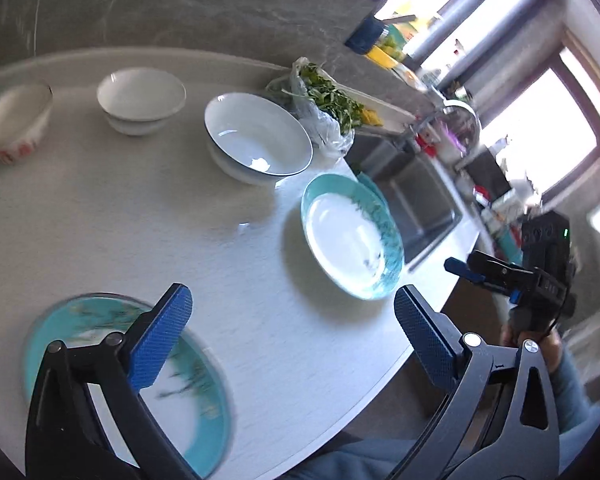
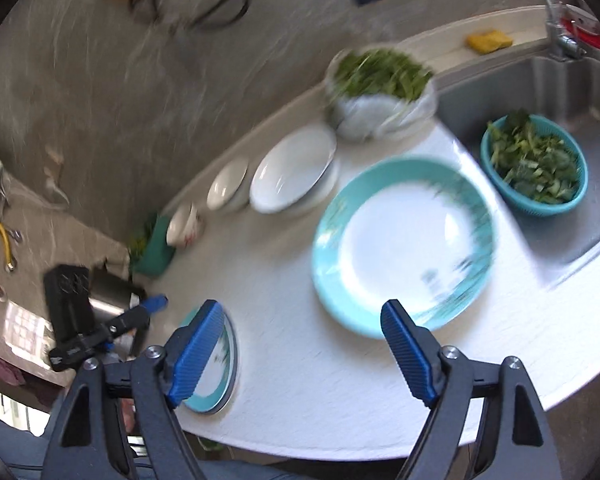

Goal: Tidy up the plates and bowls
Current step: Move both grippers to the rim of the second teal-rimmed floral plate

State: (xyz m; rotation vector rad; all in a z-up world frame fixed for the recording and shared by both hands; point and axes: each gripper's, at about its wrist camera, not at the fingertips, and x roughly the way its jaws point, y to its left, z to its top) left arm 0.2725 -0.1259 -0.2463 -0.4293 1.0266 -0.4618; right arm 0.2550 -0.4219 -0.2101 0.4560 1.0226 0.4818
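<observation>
On the white counter (image 1: pixel 228 240), my left gripper (image 1: pixel 292 300) is open and empty above the surface. A teal-rimmed plate (image 1: pixel 80 312) lies partly under its left finger; another teal-rimmed plate (image 1: pixel 348 236) lies ahead to the right. Behind stand stacked blue-rimmed bowls (image 1: pixel 256 136), stacked white bowls (image 1: pixel 140 96) and a red-patterned small bowl (image 1: pixel 16 120). My right gripper (image 2: pixel 302 312) is open and empty, hovering just short of the big teal-rimmed plate (image 2: pixel 404 240). The other teal plate (image 2: pixel 216 376) lies by its left finger. The bowls (image 2: pixel 292 168) line the back wall.
A plastic bag of greens (image 1: pixel 324 108) sits behind the bowls. The steel sink (image 2: pixel 560 92) to the right holds a teal colander of greens (image 2: pixel 536 160); a yellow sponge (image 2: pixel 488 40) lies on the ledge. The counter's front edge runs just below both grippers.
</observation>
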